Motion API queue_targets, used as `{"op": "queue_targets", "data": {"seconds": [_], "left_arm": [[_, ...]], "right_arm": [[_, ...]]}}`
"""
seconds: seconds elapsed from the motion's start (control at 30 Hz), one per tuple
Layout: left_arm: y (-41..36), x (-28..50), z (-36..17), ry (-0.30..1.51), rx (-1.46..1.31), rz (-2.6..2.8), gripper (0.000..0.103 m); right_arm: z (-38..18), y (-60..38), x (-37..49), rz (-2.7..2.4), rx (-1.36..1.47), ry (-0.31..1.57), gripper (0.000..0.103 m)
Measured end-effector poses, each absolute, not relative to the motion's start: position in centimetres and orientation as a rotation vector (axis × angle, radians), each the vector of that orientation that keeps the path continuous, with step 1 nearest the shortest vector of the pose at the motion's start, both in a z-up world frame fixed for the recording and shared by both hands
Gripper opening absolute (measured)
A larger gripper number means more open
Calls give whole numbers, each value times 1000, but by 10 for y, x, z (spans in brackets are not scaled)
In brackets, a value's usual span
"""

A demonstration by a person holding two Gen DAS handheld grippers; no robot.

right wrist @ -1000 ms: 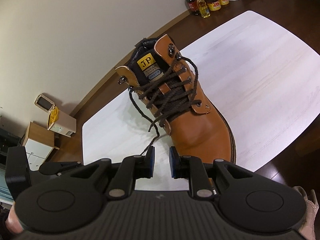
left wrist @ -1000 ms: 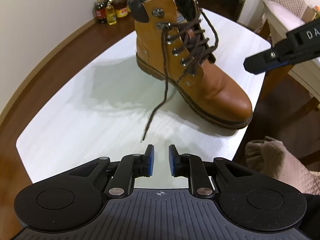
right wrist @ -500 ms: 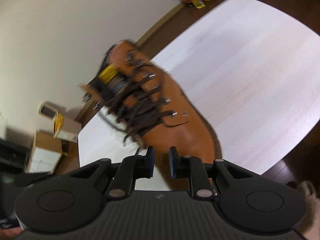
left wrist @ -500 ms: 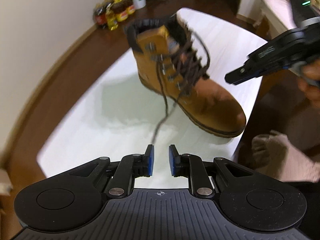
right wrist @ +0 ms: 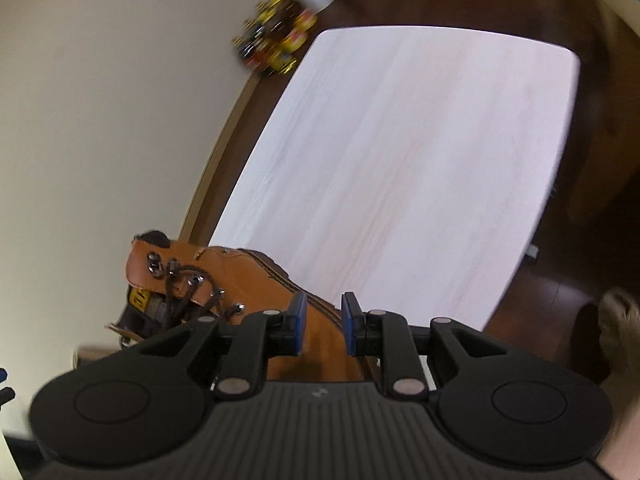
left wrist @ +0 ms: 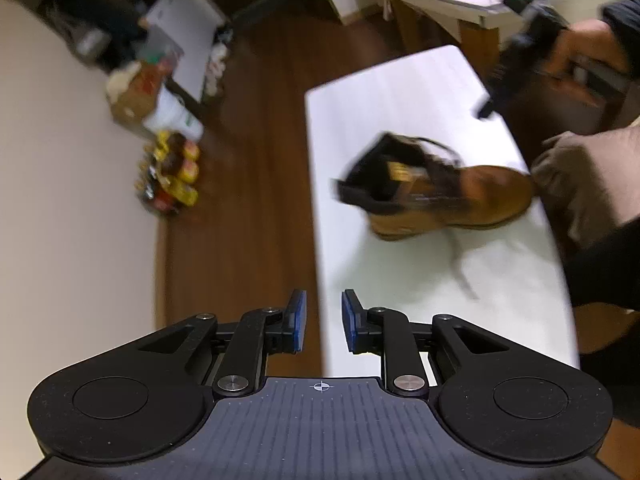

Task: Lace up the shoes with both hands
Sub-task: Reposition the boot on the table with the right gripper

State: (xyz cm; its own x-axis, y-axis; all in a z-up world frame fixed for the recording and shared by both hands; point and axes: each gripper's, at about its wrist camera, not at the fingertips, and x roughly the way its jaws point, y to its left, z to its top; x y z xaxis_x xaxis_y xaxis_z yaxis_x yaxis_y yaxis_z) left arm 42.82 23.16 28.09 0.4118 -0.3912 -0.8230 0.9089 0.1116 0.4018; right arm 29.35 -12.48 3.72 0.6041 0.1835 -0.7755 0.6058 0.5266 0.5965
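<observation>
I see the boot [right wrist: 256, 280] standing at one end of the white table [right wrist: 400, 160]; past the boot the tabletop lies bare, open to either gripper. A loose lace [left wrist: 460, 268] trails on the table just beside the boot's sole, near the table's edge

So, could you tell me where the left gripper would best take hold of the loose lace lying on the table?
Probably near the free tip of the loose lace, coming down from above. That end lies flat on the bare white table, clear of the boot, so the open left gripper could straddle it crosswise. Motion blur hides the exact tip.
</observation>
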Motion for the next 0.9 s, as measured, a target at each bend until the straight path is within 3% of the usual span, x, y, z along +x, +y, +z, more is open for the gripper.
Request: {"op": "queue_targets", "data": {"seconds": [0.2,0.4,0.77,0.8,0.83,0.9], "left_arm": [[194,452,198,477,947,-941,22],[202,422,133,733,526,-940,24],[203,381,91,870,563,-946,22],[203,381,90,869,565,-944,22],[204,382,89,869,571,-944,22],[202,380,89,856,591,-949,22]], "right_arm": [[-1,-55,297,-209,1147,909,24],[-12,-23,295,-242,1218,792,24],[-18,-25,304,-208,1296,703,23],[-18,-24,305,-205,1292,711,21],[-17,-22,306,-213,1270,733,5],[-12,-25,306,-235,1244,722,3]]}}
